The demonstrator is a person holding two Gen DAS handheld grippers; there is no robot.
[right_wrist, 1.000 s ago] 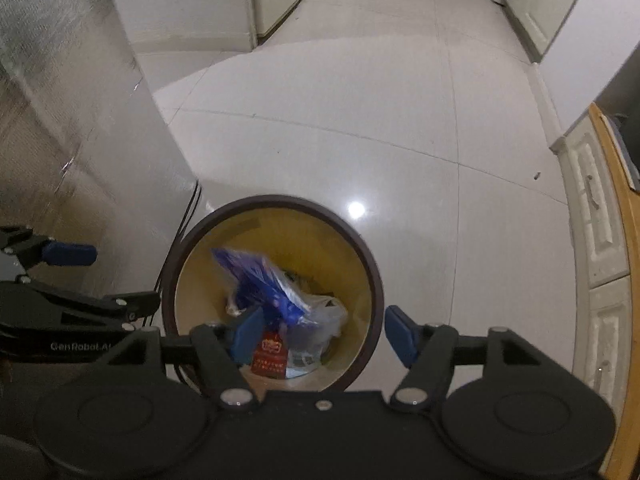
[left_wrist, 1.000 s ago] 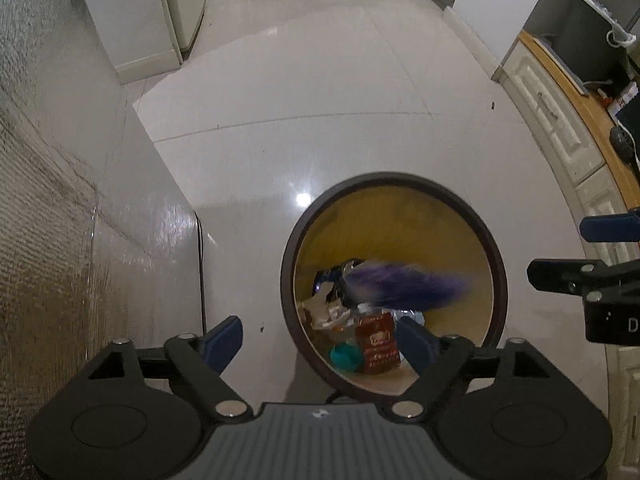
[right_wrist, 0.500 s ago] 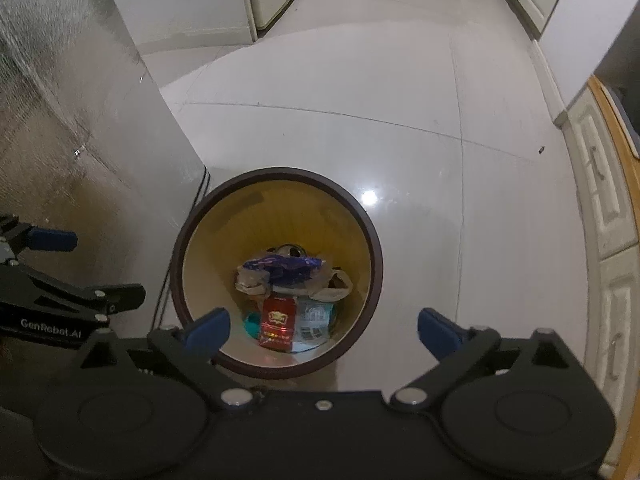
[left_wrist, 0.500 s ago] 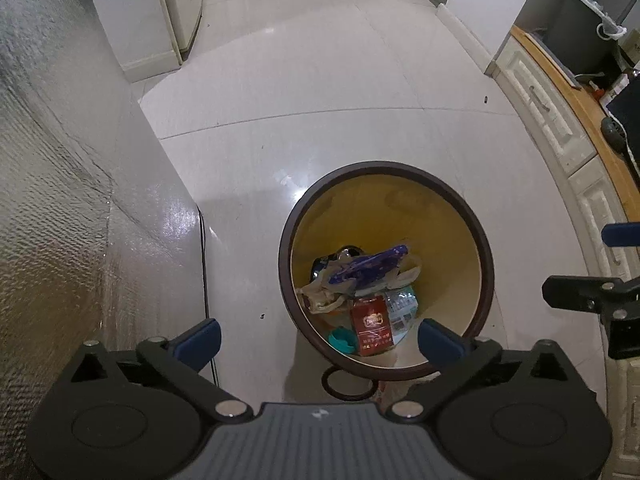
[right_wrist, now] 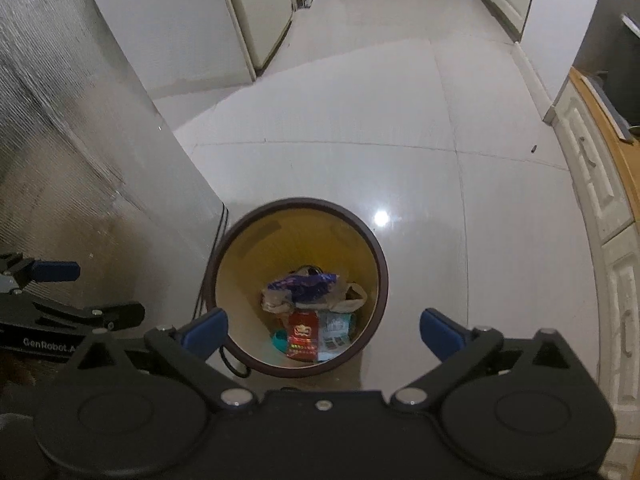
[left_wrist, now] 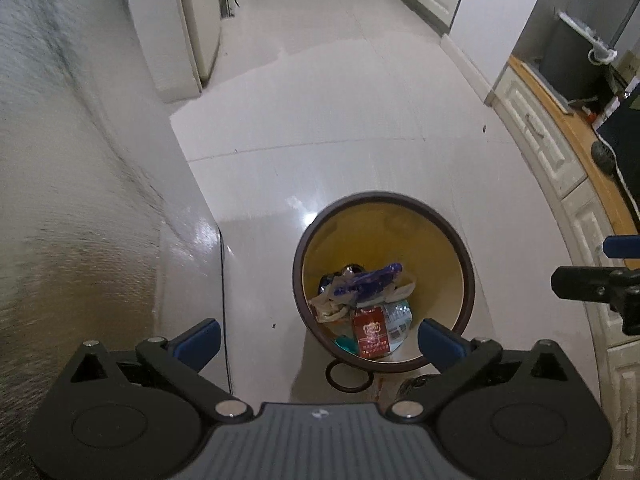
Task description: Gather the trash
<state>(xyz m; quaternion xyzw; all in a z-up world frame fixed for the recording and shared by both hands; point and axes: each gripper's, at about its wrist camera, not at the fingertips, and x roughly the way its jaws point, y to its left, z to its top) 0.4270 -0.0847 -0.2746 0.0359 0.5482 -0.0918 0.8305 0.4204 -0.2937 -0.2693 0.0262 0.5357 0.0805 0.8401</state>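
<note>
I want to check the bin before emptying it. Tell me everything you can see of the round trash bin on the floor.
The trash bin is round, with a dark brown rim and a yellowish inner wall, likely plastic. It stands upright and open, without a lid, on the pale glossy floor tiles beside a silvery textured panel. It is only partly filled: at the bottom lie a blue wrapper, a red packet and pale crumpled plastic. A dark ring lies on the floor against its base. Neither gripper touches it.

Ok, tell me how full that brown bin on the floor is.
Mostly empty. The bin holds only a shallow heap at the bottom: a blue wrapper, a red pack. Its yellow inner wall shows bare above.
</note>
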